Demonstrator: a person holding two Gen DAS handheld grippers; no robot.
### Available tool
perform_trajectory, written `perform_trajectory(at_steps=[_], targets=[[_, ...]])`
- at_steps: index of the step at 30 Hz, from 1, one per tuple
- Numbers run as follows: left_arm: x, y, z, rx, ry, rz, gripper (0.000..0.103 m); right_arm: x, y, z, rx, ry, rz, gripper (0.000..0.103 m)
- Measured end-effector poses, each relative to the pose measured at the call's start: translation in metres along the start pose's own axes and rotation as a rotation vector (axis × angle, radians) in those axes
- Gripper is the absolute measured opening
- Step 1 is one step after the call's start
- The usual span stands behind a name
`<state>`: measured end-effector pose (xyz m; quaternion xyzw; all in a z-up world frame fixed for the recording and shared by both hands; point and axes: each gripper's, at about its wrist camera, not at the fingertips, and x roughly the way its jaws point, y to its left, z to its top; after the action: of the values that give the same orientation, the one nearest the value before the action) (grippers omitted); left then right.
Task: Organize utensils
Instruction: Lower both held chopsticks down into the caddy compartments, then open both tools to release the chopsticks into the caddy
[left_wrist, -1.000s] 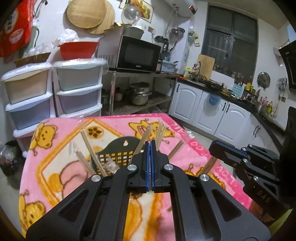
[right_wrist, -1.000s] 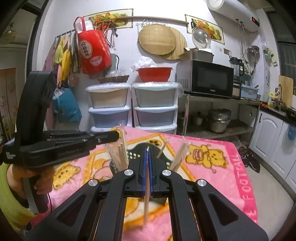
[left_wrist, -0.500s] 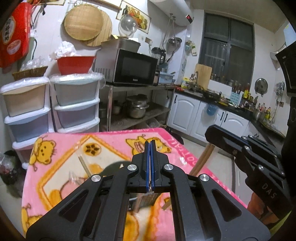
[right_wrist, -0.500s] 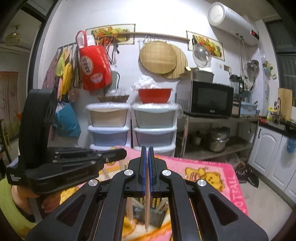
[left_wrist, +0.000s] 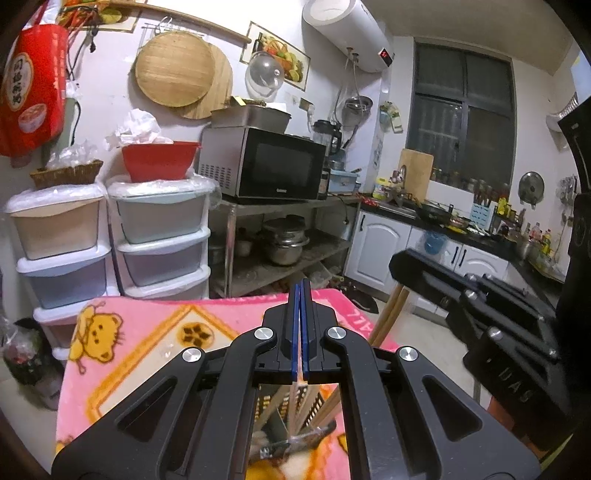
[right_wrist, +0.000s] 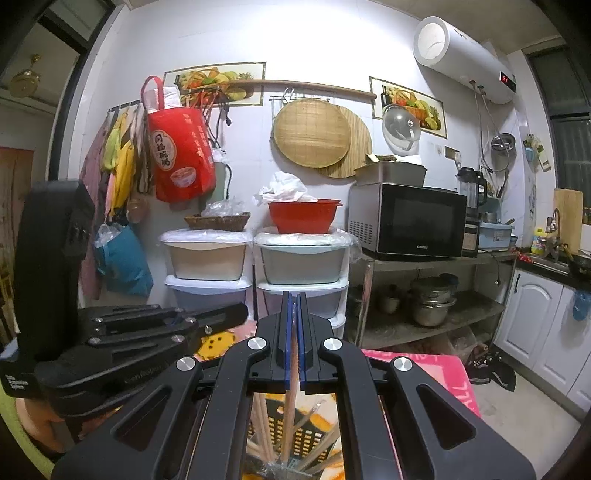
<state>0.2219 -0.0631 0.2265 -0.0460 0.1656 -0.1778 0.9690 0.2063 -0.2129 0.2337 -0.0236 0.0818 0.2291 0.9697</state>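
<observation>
On the left side, the left gripper (left_wrist: 300, 291) hung above the pink blanket (left_wrist: 147, 332) with its jaws pressed together; whether a chopstick sat between them I could not tell. Below both grippers stood the black perforated basket (right_wrist: 295, 424), with wooden chopsticks (right_wrist: 260, 424) leaning inside it. To the right, the right gripper (right_wrist: 293, 301) had its jaws closed on one chopstick (right_wrist: 290, 406), which hung down into the basket.

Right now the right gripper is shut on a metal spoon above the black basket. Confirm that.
Not quite. The right gripper is shut on a wooden chopstick, not a metal spoon, above the black basket. The right wrist view shows it.
</observation>
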Motion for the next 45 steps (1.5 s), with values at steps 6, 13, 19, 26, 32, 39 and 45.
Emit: perform_trajectory(at_steps=[6, 13, 19, 26, 32, 39, 45], targets=[[0.010, 0.003, 0.005, -0.012, -0.007, 0.014, 0.000, 0.016, -0.008, -0.003, 0.014, 0.017, -0.021, 0.003], [0.026, 0.015, -0.009, -0.034, 0.029, 0.033, 0.000, 0.032, -0.017, -0.019, 0.030, 0.052, -0.034, 0.003], [0.033, 0.020, -0.021, -0.036, 0.054, 0.037, 0.000, 0.047, -0.021, -0.039, 0.052, 0.105, -0.043, 0.003], [0.038, 0.021, -0.037, -0.039, 0.086, 0.034, 0.000, 0.053, -0.017, -0.055, 0.063, 0.146, -0.033, 0.003], [0.040, 0.022, -0.054, -0.038, 0.122, 0.035, 0.000, 0.054, -0.016, -0.068, 0.083, 0.185, -0.028, 0.004], [0.035, 0.028, -0.070, -0.053, 0.148, 0.038, 0.000, 0.046, -0.019, -0.083, 0.114, 0.219, -0.025, 0.024], [0.019, 0.031, -0.082, -0.077, 0.142, 0.033, 0.018, 0.029, -0.020, -0.094, 0.128, 0.228, -0.027, 0.042]])
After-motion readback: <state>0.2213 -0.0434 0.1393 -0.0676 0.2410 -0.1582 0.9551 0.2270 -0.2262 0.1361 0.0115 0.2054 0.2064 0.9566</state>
